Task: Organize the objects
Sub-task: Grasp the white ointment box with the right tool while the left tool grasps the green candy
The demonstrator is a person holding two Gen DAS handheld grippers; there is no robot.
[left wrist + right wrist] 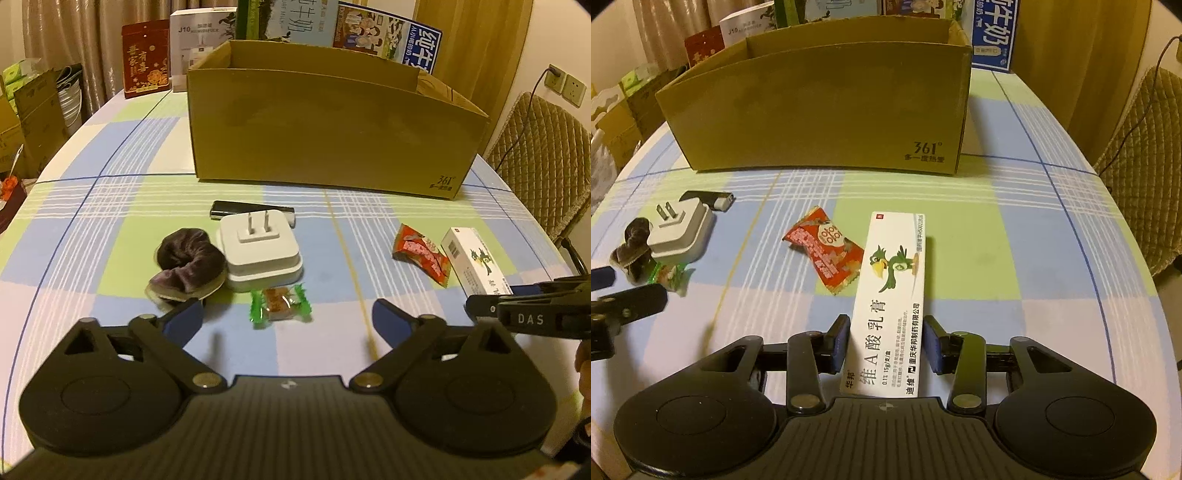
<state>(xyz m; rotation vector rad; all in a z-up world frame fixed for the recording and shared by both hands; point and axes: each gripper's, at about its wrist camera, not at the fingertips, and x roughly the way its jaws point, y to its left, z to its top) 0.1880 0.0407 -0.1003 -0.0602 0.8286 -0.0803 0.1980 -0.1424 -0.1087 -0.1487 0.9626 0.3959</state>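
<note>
Right gripper (885,345) pinching white rectangular ointment carton (892,291) at near end: far end may sag or twist free on lift. Left gripper (287,317) spread above green-wrapped candy (280,303).

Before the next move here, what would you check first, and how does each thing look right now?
1. Right gripper pads against the white ointment box: ok, both sides look touching.
2. Box centred in the grip: ok.
3. Red snack packet clear of the box: cannot tell, its edge lies right beside it.
4. Cardboard box open on top for dropping things in: ok.
5. Left gripper open and empty: ok.
6. Green-wrapped candy lined up between the left fingers: ok, it lies just ahead of them.
</note>
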